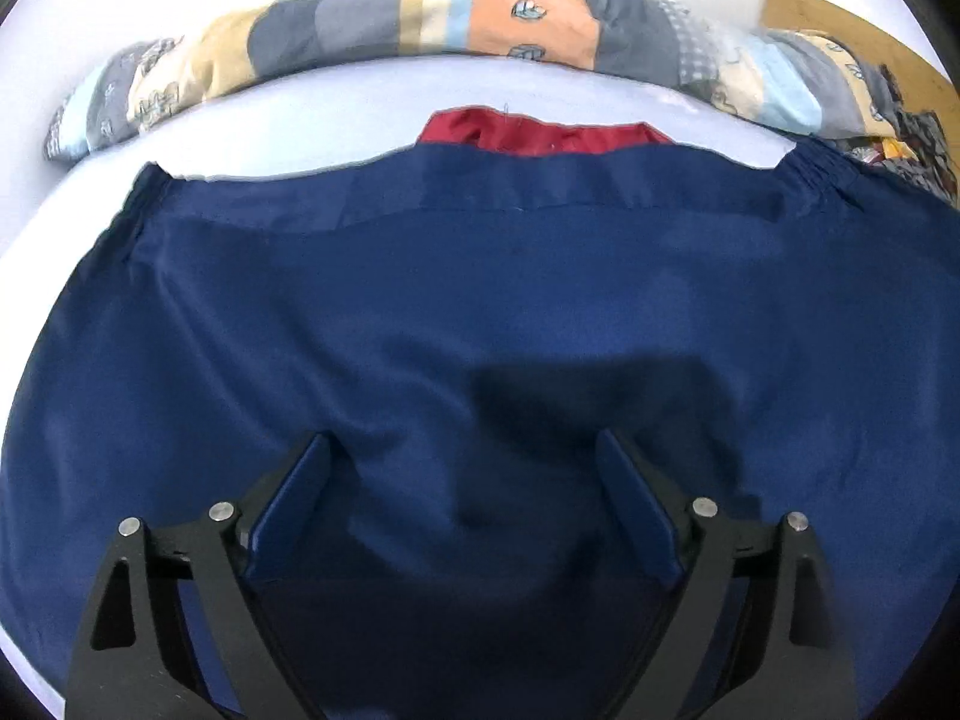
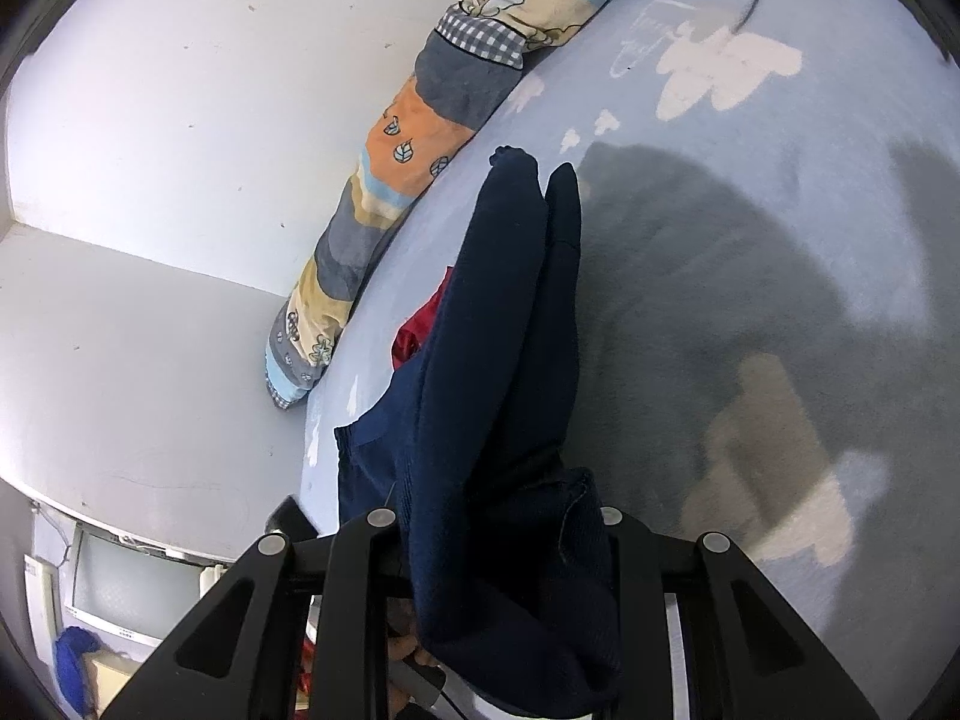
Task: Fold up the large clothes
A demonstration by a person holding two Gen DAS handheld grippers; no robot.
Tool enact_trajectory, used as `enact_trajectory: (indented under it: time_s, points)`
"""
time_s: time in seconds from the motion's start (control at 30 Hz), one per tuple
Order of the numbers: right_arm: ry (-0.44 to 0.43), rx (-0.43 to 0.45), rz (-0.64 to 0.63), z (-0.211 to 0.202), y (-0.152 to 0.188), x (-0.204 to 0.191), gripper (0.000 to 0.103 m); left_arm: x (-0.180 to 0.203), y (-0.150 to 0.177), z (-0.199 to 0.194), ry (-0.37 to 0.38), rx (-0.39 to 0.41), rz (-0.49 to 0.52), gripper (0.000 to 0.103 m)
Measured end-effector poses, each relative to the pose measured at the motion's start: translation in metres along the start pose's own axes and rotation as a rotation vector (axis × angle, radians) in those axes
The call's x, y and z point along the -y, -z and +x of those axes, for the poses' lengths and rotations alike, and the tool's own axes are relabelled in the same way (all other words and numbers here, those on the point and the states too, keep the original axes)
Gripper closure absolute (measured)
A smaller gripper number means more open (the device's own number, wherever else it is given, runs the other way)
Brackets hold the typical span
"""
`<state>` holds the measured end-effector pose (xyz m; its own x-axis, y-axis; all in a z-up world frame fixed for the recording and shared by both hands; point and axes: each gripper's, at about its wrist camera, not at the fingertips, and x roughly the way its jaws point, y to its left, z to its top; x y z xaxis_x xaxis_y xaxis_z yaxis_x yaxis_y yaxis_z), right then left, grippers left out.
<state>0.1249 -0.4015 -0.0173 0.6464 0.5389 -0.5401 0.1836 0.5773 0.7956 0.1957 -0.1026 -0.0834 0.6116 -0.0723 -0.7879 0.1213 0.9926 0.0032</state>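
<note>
Navy garment (image 1: 480,300) lies spread across the pale blue bed (image 1: 360,108), a red lining (image 1: 540,135) peeking out at its far edge, near the patchwork quilt roll (image 1: 384,30) along the wall. Above it the left hand-held gripper (image 1: 465,456) hangs with jaws spread wide, nothing between them. The right hand-held gripper (image 2: 498,546) is clamped on a bunched fold of the same dark cloth, which drapes forward over it.
</note>
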Motion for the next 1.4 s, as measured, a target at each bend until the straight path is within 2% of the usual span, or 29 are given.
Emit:
enact_trajectory:
  time_s: [0.07, 0.13, 0.23, 0.37, 0.5, 0.7, 0.83, 0.93, 1.07, 1.17, 1.3, 1.4]
  points:
    - [0.001, 0.002, 0.002, 0.001, 0.001, -0.002, 0.074, -0.003, -0.002, -0.002, 0.005, -0.004, -0.016, 0.013]
    - [0.005, 0.006, -0.002, 0.001, 0.001, -0.002, 0.074, -0.007, -0.004, -0.010, -0.023, 0.017, -0.037, 0.013]
    - [0.005, 0.016, -0.011, 0.001, 0.001, -0.009, 0.074, -0.021, -0.013, -0.028, -0.004, 0.051, -0.066, 0.013]
    - [0.020, 0.028, -0.041, 0.000, 0.001, -0.029, 0.074, -0.064, -0.026, -0.058, -0.008, 0.092, -0.121, 0.013]
    - [0.060, 0.043, -0.078, 0.004, 0.002, -0.065, 0.074, -0.133, -0.031, -0.082, -0.053, 0.146, -0.237, 0.013]
    - [0.192, 0.050, -0.170, 0.036, 0.022, -0.143, 0.074, -0.253, -0.028, -0.109, -0.115, 0.202, -0.427, 0.013]
    - [0.328, 0.029, -0.326, 0.091, 0.060, -0.209, 0.074, -0.327, -0.016, -0.120, -0.153, 0.226, -0.547, 0.013]
    - [0.426, -0.004, -0.476, 0.154, 0.110, -0.251, 0.074, -0.373, 0.000, -0.121, -0.173, 0.202, -0.646, 0.013]
    - [0.495, -0.069, -0.682, 0.229, 0.191, -0.281, 0.075, -0.401, 0.013, -0.119, -0.155, 0.186, -0.735, 0.013]
    - [0.574, -0.096, -0.849, 0.278, 0.253, -0.281, 0.076, -0.403, 0.014, -0.118, -0.148, 0.182, -0.726, 0.013]
    - [0.624, -0.105, -0.891, 0.297, 0.272, -0.270, 0.076, -0.403, 0.017, -0.122, -0.112, 0.188, -0.705, 0.013]
    - [0.572, -0.079, -0.849, 0.280, 0.263, -0.282, 0.077, -0.398, 0.012, -0.123, -0.105, 0.189, -0.693, 0.013]
